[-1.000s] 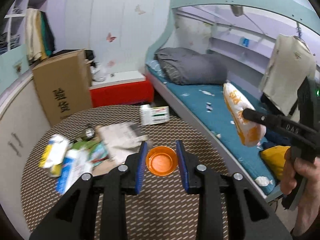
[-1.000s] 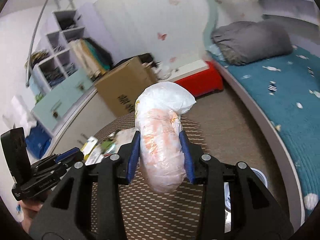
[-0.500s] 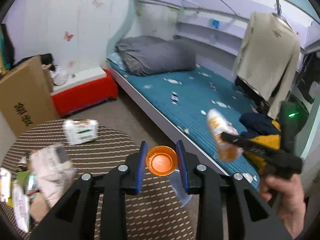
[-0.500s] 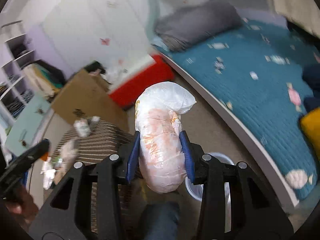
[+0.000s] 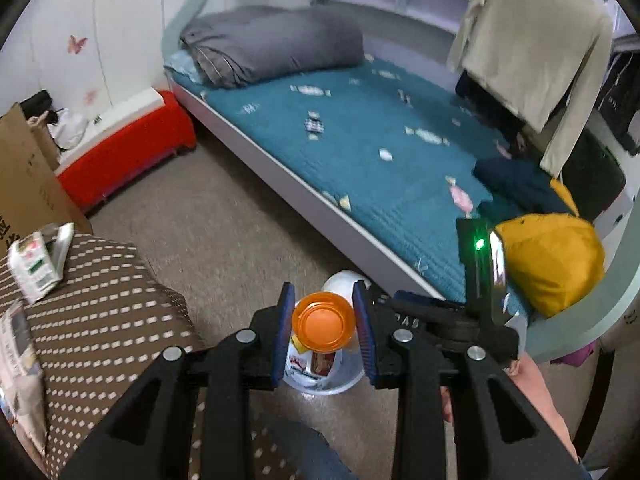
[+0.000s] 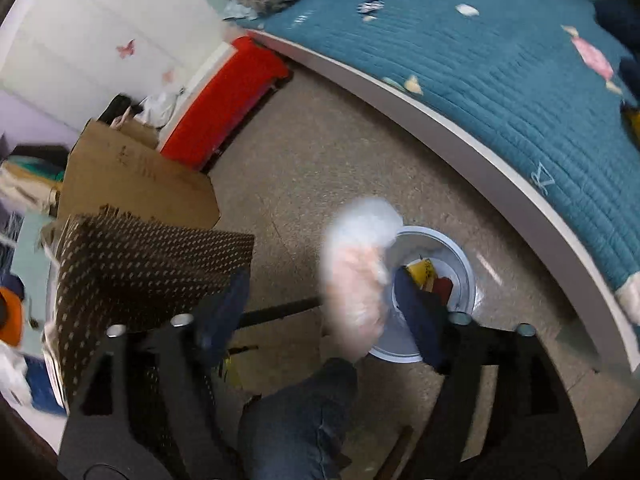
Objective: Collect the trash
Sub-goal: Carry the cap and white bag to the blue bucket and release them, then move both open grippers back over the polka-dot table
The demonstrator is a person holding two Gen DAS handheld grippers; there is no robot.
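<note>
Trash over the white bin (image 6: 466,276)
We are opening the right gripper (image 6: 320,304), the plastic bag (image 6: 358,276) falling free between its spread jaws; our left gripper (image 5: 323,334) is pinching the orange lid (image 5: 323,322).

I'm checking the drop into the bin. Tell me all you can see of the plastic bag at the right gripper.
The plastic bag is a long, soft bundle of thin clear-white film with pinkish-orange contents, knotted or bunched at its top. It is motion-blurred, roughly upright between the opening jaws of the right gripper, whose pads stand clear of it. It sits over the near rim of the white bin on the floor.
</note>
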